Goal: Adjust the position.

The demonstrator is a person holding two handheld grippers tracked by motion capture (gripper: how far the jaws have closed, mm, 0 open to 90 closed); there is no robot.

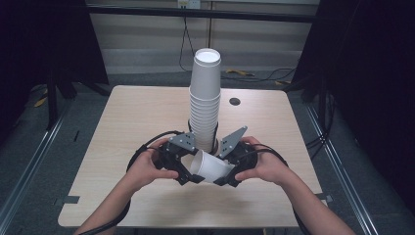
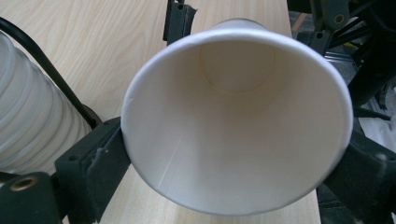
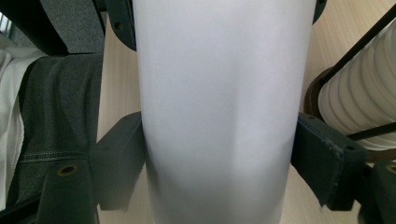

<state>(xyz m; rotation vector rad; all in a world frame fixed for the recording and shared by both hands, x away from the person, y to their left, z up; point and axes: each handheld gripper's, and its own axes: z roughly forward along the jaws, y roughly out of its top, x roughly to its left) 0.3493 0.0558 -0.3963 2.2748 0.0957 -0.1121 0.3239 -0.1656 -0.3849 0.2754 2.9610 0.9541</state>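
A single white paper cup [image 1: 210,166] lies on its side low over the table's front, held between both grippers. My left gripper [image 1: 193,177] has its jaws on either side of the cup's rim; in the left gripper view I look straight into the open mouth of the cup [image 2: 233,126], with the pads touching the rim left and right. My right gripper [image 1: 222,180] is shut on the cup's body [image 3: 219,112], one jaw pressed against each side. A tall stack of upside-down white cups [image 1: 204,103] stands just behind the grippers.
The light wooden table [image 1: 137,112] has a small dark hole [image 1: 235,101] right of the stack. Black cables loop from both grippers around the stack's base. The stack [image 2: 28,126] [image 3: 355,107] stands close beside the jaws. Dark frames flank the table.
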